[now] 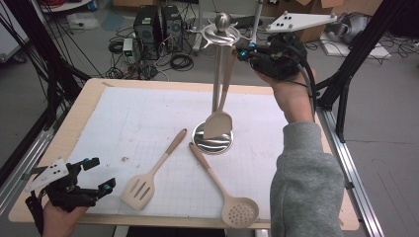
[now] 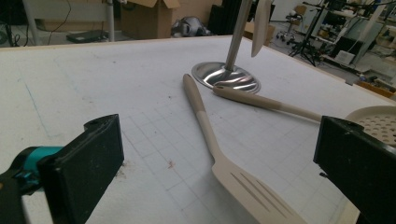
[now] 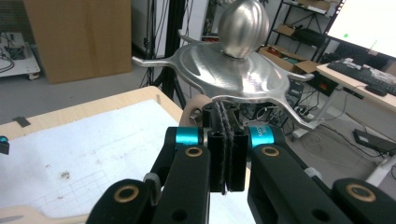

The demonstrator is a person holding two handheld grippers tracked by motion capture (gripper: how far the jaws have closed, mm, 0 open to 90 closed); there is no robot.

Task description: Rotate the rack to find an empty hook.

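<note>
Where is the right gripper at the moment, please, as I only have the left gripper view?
Observer: The right gripper is raised beside the stand's top disc.
Operator: Thank you. Are its tongs open?
Observer: No, the right gripper view shows them pressed together with nothing between.
Operator: Where does the hanging spatula end?
Observer: The hanging spatula reaches up to just under that disc; its hook is hidden.

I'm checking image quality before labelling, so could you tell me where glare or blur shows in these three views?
High view: soft overall, with bright glare on the stand's round base. Left gripper view: the near jaws of the left tool are slightly blurred, the slotted spatula is sharp, and the base carries streaky reflections. Right gripper view: highlights on the stand's ball top; the right tool is sharp, the background soft.
</note>
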